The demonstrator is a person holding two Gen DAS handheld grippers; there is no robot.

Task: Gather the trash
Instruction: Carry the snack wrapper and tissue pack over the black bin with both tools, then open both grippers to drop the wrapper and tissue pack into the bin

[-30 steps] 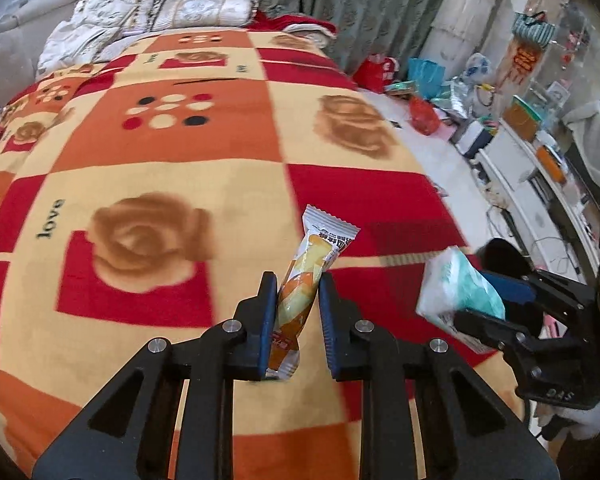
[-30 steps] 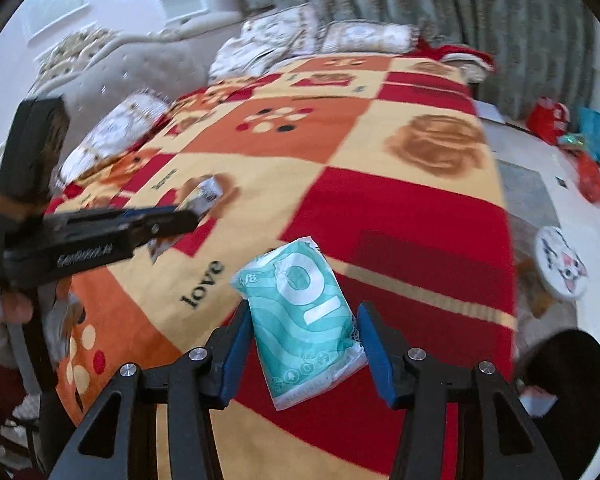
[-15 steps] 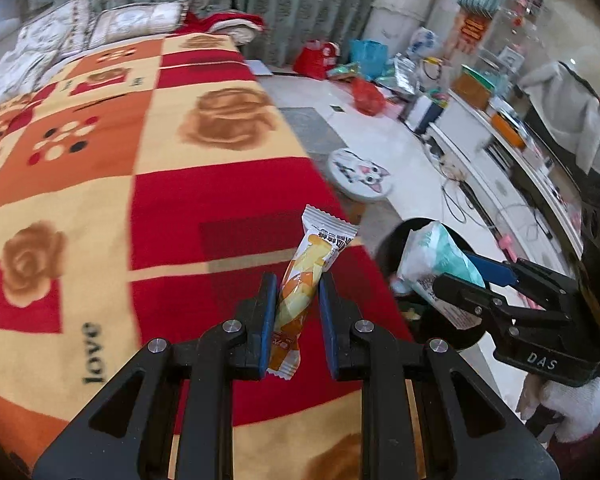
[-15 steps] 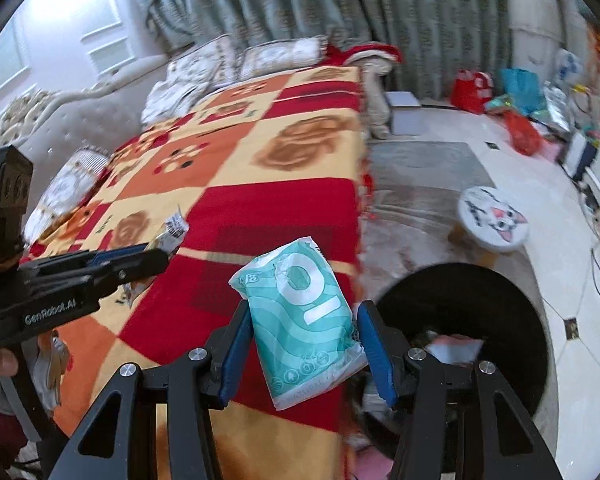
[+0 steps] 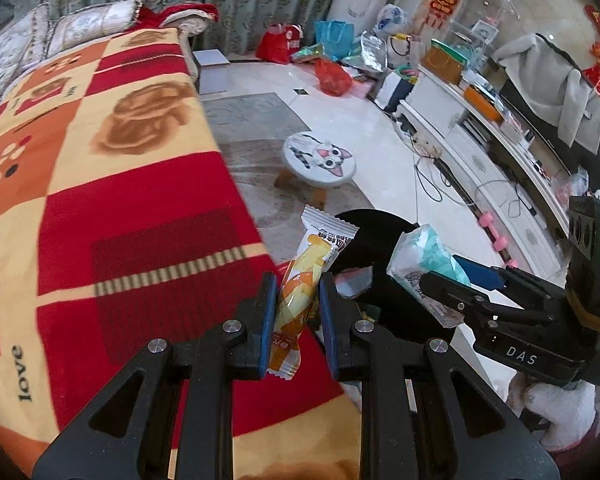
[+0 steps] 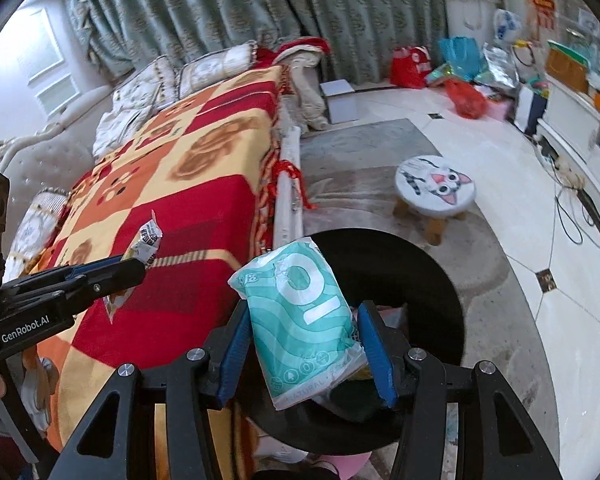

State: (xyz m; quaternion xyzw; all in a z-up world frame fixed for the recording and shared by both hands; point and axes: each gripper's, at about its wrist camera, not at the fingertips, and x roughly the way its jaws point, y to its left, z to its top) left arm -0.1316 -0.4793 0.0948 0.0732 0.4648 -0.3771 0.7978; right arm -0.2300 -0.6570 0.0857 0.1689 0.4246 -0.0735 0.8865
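Two grippers: each clamps one piece of trash.
Left gripper (image 5: 294,312): closed on the orange snack wrapper (image 5: 304,288), held upright at the blanket's (image 5: 140,240) edge.
Right gripper (image 6: 304,354): pads pressed on the teal tissue pack (image 6: 304,320), over the black bin (image 6: 432,292).
Bin: on the floor beside the bed, scraps inside.
Farther: cat-face stool (image 6: 434,190), then curtains (image 6: 340,12).

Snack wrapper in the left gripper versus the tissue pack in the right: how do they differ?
The snack wrapper is slim, orange-yellow with a crimped white top; the tissue pack is broad, teal, with white lettering. The left gripper pinches the wrapper with jaws nearly together; the right gripper grips the pack with jaws set wide. Both are held in the air near the black bin.
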